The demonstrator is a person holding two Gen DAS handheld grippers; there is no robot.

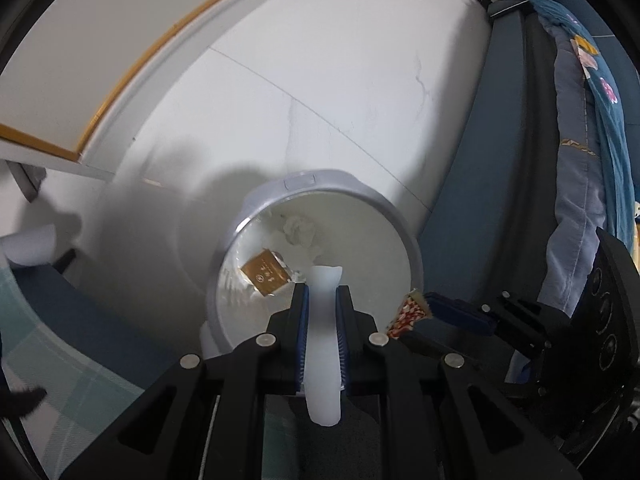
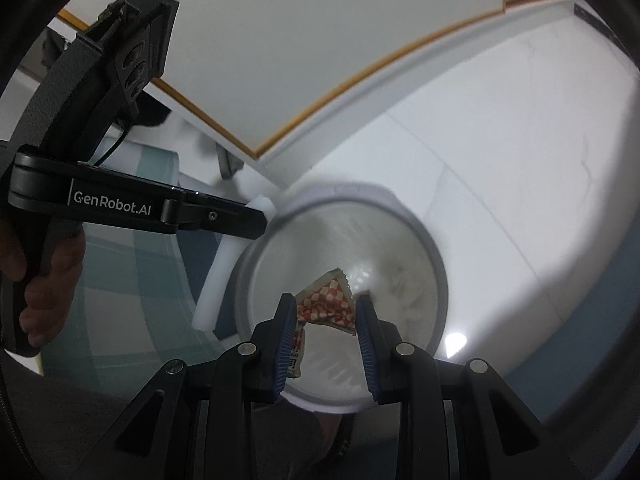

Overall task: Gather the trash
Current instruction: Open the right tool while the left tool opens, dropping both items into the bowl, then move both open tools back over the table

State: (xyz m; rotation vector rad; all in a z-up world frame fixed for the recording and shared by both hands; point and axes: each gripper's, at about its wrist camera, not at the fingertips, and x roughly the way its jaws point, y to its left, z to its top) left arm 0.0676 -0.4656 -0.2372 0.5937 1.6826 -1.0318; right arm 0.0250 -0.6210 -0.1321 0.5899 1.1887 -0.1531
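Both grippers point steeply down over a round white trash bin standing on a pale tiled floor.

The left gripper has its blue-padded jaws nearly closed, pinched onto a white foam strip. The strip runs lengthwise between the pads; its far end sticks out past the fingertips above the bin opening. From the right wrist view the same strip hangs at a slant beside the bin's left rim, clamped near its upper end.

The right gripper is partly open, its jaws closed onto a crumpled red-and-white checkered wrapper. Both pads touch the wrapper's sides, and it sits over the bin mouth. A small printed tab of it hangs by the left pad. In the left wrist view the wrapper shows at the bin's right rim, at the tip of the right gripper.

Inside the bin: a gold box with a torn white edge, lying tilted, and a wad of crumpled white paper farther in.

A hand grips the left gripper's handle. Blue-green plaid fabric lies left of the bin, patterned blue bedding to its right. White furniture with wood-coloured edging stands behind.
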